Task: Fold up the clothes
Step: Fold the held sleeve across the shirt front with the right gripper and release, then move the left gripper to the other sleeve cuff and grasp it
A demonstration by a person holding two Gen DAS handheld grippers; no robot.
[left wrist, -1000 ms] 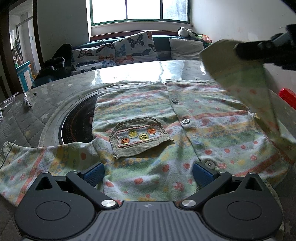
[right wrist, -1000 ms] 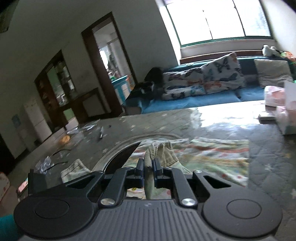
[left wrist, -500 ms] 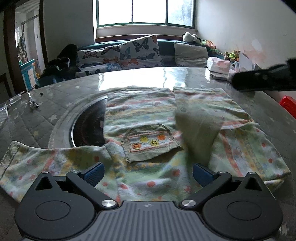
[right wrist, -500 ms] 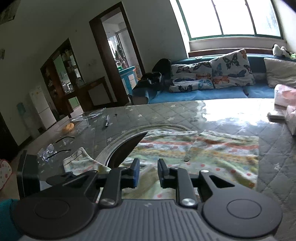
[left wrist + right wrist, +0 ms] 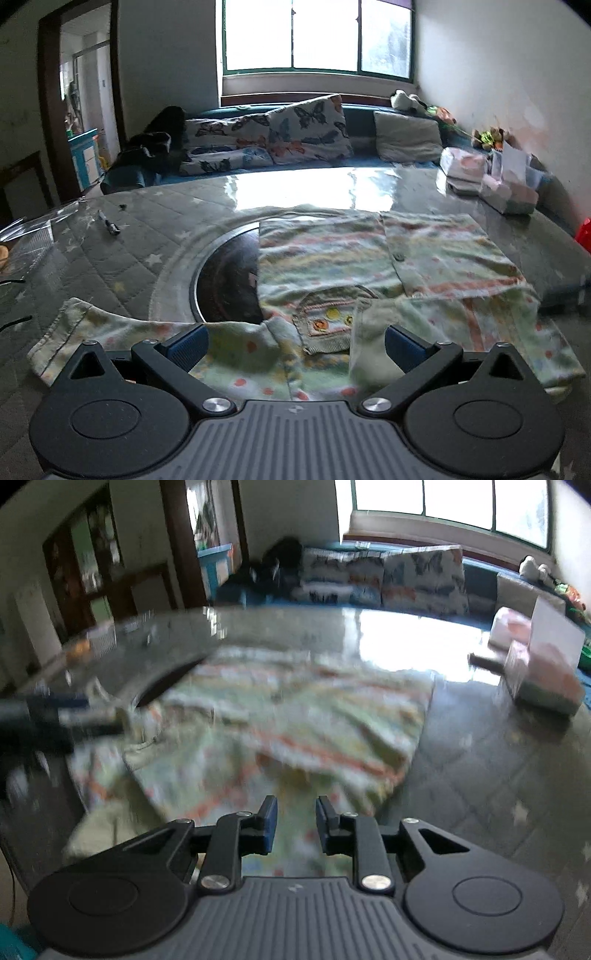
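Observation:
A small striped, dotted cardigan lies flat on the quilted table, with its knitted pocket near me. Its right sleeve lies folded across the front, and the left sleeve is spread out to the left. My left gripper hovers wide open over the near hem, with nothing between its fingers. My right gripper is open by a narrow gap above the cardigan and holds nothing. That view is blurred.
A dark round inset in the table sits partly under the cardigan. Tissue packs stand at the far right and a pen lies at the far left. A sofa with butterfly cushions runs behind the table.
The right gripper let go of the sleeve, which dropped across the cardigan's front. That gripper then sank lower and left the left wrist view. The left gripper rose and pulled back a little.

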